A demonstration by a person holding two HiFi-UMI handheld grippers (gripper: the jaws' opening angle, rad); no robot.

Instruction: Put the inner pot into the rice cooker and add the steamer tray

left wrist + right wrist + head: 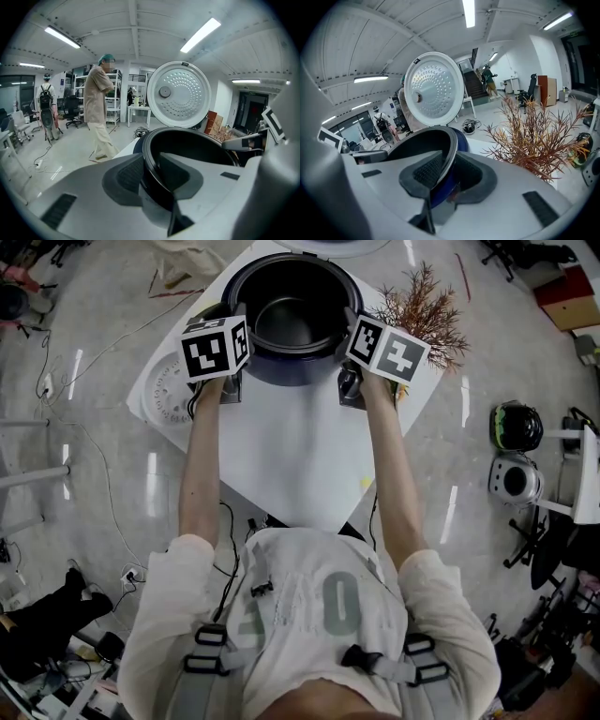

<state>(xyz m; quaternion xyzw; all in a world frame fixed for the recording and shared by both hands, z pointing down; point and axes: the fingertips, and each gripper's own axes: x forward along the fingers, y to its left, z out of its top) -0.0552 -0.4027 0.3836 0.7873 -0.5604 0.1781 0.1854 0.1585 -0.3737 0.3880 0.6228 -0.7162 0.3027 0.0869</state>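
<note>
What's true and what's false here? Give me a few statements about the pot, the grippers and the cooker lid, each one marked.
1. The left gripper and the right gripper each clamp the pot by its rim, on opposite sides. True.
2. A dried plant stands beside the cooker. True.
3. The cooker's lid is shut. False: it stands open behind the pot.
4. A steamer tray sits inside the pot. False: the pot is empty.
</note>
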